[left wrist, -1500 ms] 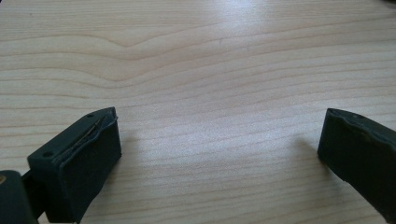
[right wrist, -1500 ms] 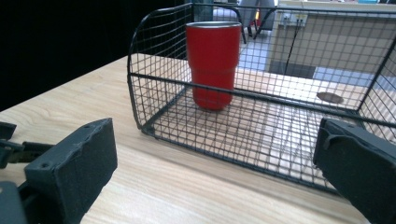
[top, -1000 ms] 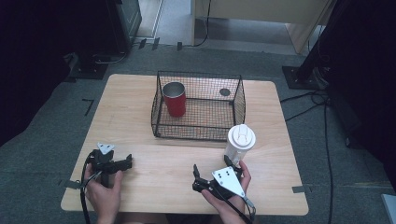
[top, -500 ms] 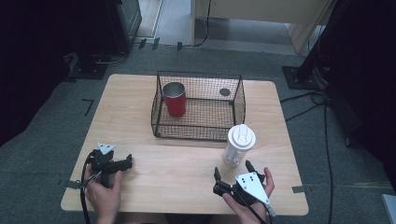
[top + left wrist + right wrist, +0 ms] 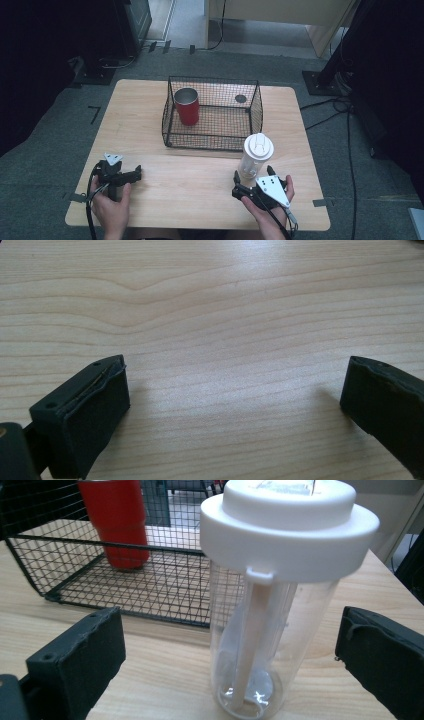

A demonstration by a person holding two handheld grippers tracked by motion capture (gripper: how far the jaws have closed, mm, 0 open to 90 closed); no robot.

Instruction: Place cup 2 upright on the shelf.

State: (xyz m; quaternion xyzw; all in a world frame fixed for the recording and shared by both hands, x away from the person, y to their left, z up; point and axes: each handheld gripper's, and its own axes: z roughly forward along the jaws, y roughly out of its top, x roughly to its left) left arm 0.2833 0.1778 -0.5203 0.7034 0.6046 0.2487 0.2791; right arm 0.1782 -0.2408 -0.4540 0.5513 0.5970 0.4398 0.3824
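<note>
Pale wood grain covers the desk point(image 5: 150, 115), a rectangular top with rounded corners standing on grey carpet. Near its far middle sits a black wire basket point(image 5: 252, 117), open at the top. Inside the basket, at its left end, a red metal cup point(image 5: 187, 106) stands upright.

Just in front of the basket's near right corner stands a clear plastic tumbler point(image 5: 254, 161) with a white lid, upright on the desk and outside the basket. In the right gripper view the tumbler point(image 5: 270, 630) rises between the two black jaws, nearer the right one, with a gap on each side, so neither jaw touches it. A pale stick or straw leans inside it.

At the near right of the desk, a person's hand holds the right hand-held gripper point(image 5: 252, 177), its jaws spread wide and aimed at the tumbler, just short of it.

At the near left, the person's other hand holds the left hand-held gripper point(image 5: 136, 173), well apart from the basket and the tumbler. Its jaws are also spread wide, with bare wood between them in the left gripper view.
</note>
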